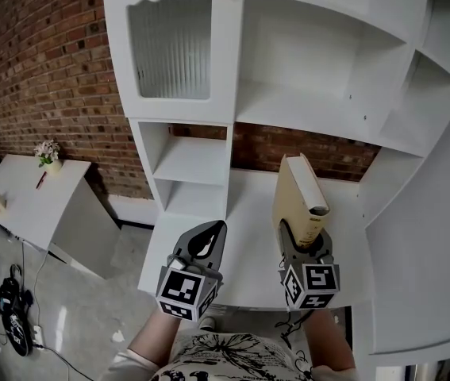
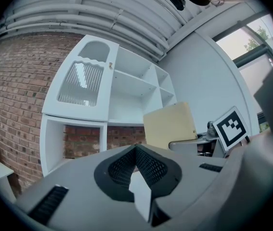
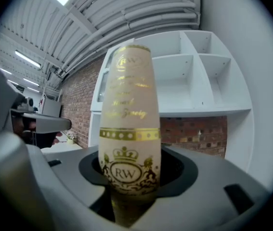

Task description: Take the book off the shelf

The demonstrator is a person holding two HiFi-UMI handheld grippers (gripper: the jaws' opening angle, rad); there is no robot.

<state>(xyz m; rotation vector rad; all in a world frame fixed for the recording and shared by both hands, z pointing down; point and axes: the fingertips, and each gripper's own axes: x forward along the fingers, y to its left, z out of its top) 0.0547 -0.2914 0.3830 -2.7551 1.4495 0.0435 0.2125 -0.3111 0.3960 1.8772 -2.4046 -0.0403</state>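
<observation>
In the right claw [image 1: 305,243], the cream gold-lettered hardback book [image 1: 296,193] stands clamped upright, clear of the white wooden shelf unit [image 1: 320,105] ahead; the left claw [image 1: 206,243] alongside sits closed and empty, likely unneeded

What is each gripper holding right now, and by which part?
The right gripper clamps the cream book at the lower end of its spine, book upright. The left gripper is shut, empty.

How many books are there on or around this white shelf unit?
1. The cream book with gold lettering stands upright, held by the right gripper, in front of the white shelves. Those look bare; the ribbed glass door could hide more.
</observation>
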